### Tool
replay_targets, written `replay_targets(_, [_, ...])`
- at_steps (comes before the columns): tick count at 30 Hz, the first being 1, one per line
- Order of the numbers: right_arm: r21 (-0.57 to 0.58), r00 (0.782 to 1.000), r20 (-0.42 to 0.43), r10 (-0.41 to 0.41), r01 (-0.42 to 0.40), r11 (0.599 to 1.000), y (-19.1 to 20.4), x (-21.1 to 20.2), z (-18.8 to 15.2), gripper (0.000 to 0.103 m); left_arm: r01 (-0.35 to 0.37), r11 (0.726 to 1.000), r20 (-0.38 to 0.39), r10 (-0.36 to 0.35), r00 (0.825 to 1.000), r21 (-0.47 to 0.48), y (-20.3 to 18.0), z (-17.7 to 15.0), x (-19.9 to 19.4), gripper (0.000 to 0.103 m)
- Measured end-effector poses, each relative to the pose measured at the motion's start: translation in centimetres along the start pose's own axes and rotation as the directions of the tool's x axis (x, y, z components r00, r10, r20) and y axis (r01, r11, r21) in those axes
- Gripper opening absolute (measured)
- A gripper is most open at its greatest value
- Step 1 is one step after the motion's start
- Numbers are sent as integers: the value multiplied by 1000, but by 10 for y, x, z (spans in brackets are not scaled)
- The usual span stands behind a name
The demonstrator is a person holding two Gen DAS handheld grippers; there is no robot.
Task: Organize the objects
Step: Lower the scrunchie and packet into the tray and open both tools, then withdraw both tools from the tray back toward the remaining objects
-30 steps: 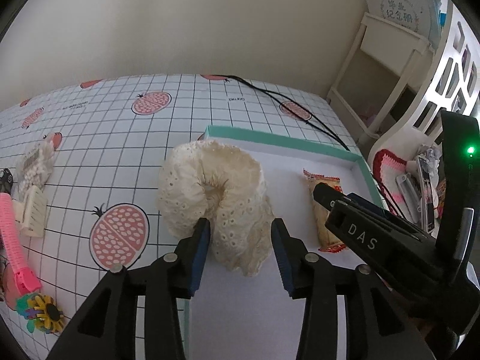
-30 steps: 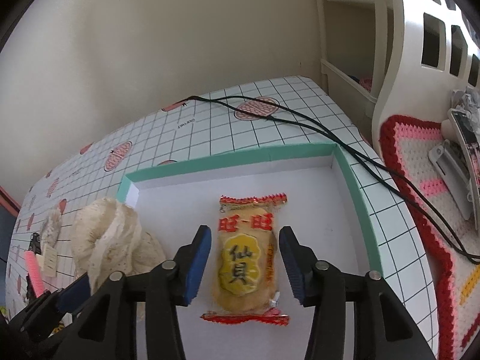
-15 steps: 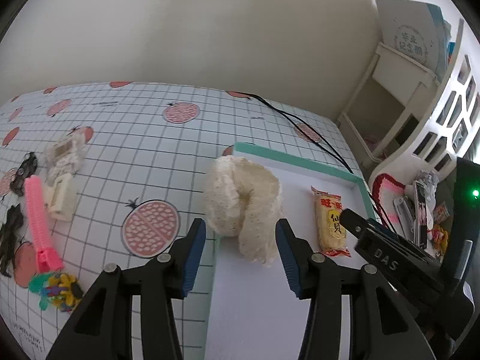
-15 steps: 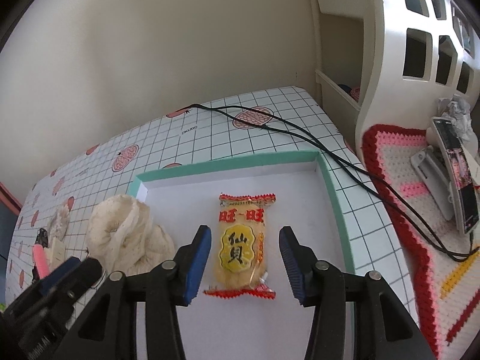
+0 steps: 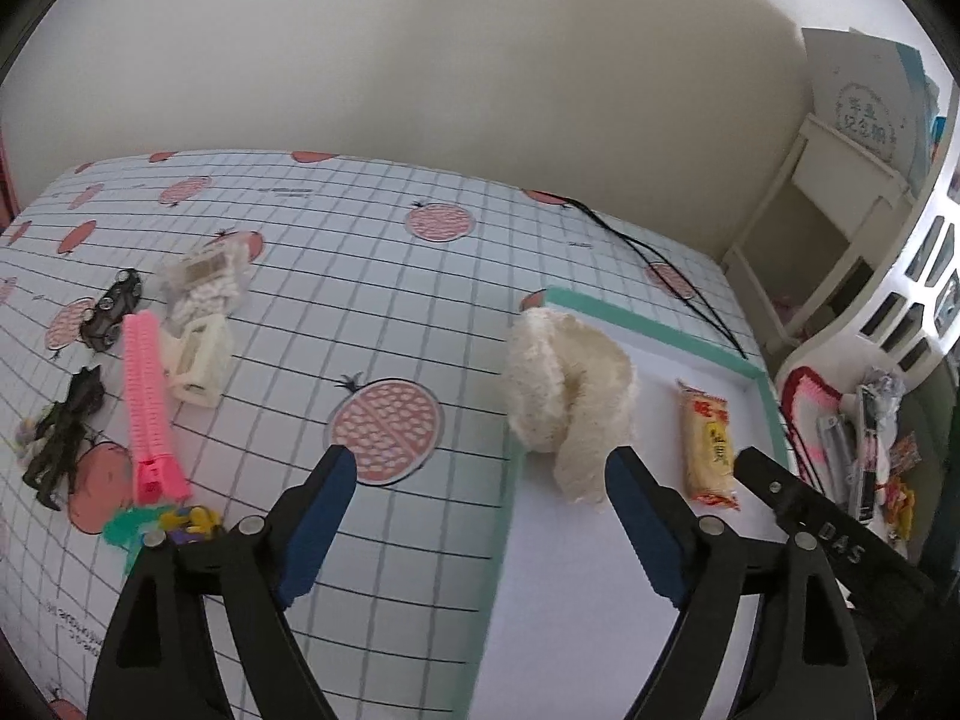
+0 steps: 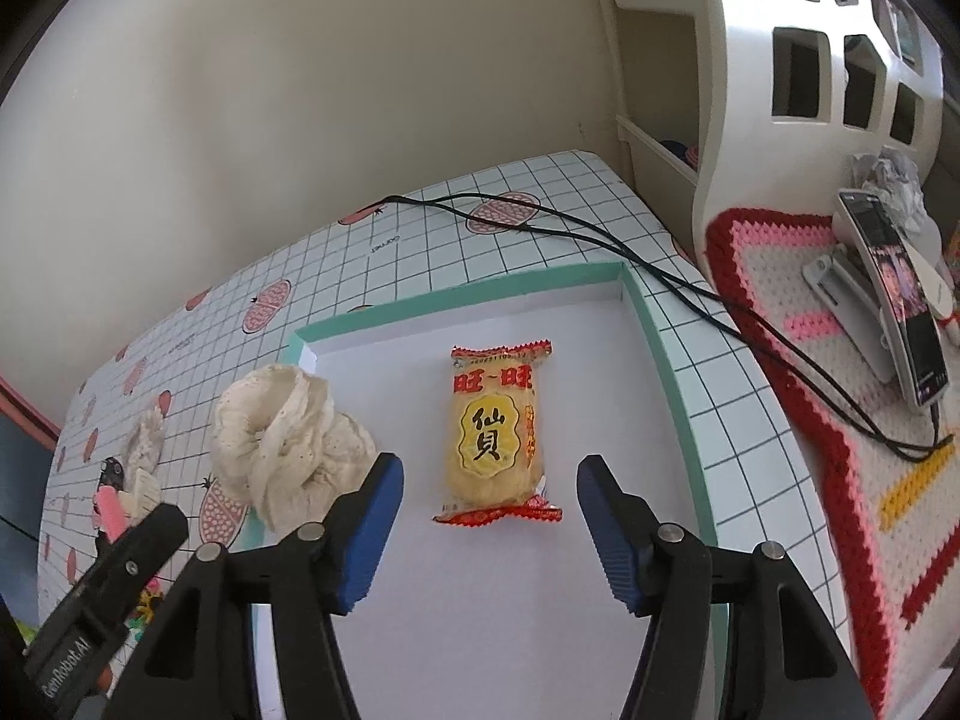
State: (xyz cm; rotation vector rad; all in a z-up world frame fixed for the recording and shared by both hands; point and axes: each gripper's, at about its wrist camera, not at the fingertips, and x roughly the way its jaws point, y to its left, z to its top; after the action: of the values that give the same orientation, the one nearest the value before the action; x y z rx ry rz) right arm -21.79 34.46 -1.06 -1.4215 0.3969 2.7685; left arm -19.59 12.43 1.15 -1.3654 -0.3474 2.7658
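Note:
A cream lace scrunchie [image 5: 567,387] lies over the left rim of the teal-edged white tray [image 5: 636,318], also in the right wrist view [image 6: 288,438]. A yellow rice-cracker packet [image 5: 708,444] lies flat in the tray [image 6: 672,360], also in the right wrist view [image 6: 495,438]. My left gripper [image 5: 480,480] is open and empty, pulled back above the tray's left edge. My right gripper [image 6: 489,498] is open and empty, just short of the packet. On the table's left lie a pink hair clip [image 5: 147,414], a cream clip [image 5: 201,360] and a white beaded item [image 5: 207,279].
A black hair clip [image 5: 111,309], a dark bow [image 5: 63,438] and a small multicoloured clip [image 5: 162,525] lie at the far left. A black cable [image 6: 600,246] runs past the tray's far corner. A crocheted mat [image 6: 840,420] with a phone [image 6: 900,306] is on the right.
Both grippers have drawn back and up from the tray and opened wider. The left gripper has swung left, so more of the table's left side shows. The scrunchie and packet stay put.

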Motion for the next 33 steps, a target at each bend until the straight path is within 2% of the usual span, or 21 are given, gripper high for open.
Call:
replay_targets(2, [0, 1000, -7, 2, -2, 1000, 0, -1, -2, 71, -7, 1000, -9, 7, 1000, -9, 4, 0, 1, 87])
replay_targets(5, [-7, 1000, -10, -1, 1, 1000, 2, -2, -5, 76, -33, 999, -13, 33, 999, -25, 10, -2, 2, 97])
replay_targets(13, [-25, 1000, -6, 4, -4, 1000, 10, -7, -11, 100, -85, 996, 0, 85, 996, -27, 20, -4, -1, 99])
replay_targets(15, [-29, 1000, -5, 5, -5, 1000, 11, -8, -13, 101, -90, 996, -2, 90, 996, -28, 24, -5, -1, 103])
replay_targets(33, [-25, 1000, 5, -25, 25, 999, 5, -12, -17, 103, -72, 996, 45, 74, 996, -47, 35, -4, -6, 103])
